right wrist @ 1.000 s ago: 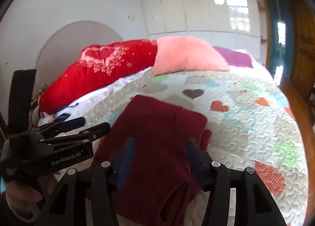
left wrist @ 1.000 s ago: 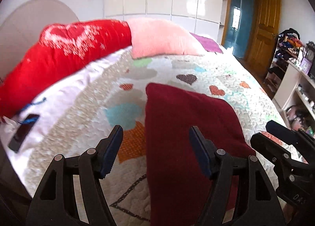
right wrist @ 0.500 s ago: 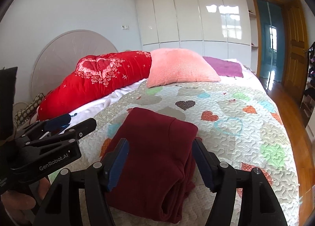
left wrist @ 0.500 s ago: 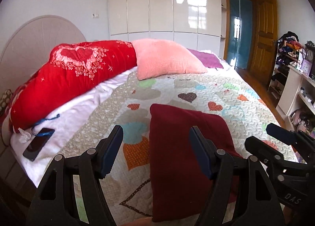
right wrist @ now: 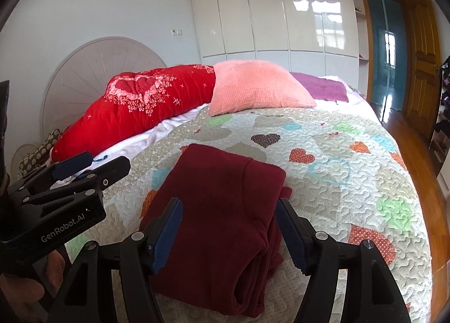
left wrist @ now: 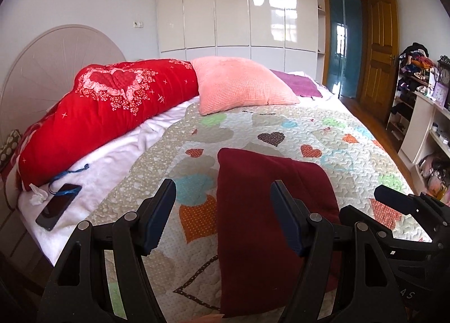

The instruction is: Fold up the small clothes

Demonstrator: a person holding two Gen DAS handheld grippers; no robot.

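Dark red garment lies folded on the heart-print quilt of the bed, near the front edge; folded layers stacked at its rt side, visible in rt wrist view. Left gripper held above the quilt w/ jaws spread wide, nothing between them; garment's left edge runs up between the fingers in that view, not touched. Right gripper also has jaws apart & empty, hovering over the garment's near end. Each gripper shows at the side of the other's view. Further back: red heart-pattern duvet rolled along the headboard side, pink pillow just beside it, purple cloth behind. Black phone on the white sheet at left, by the duvet's end.
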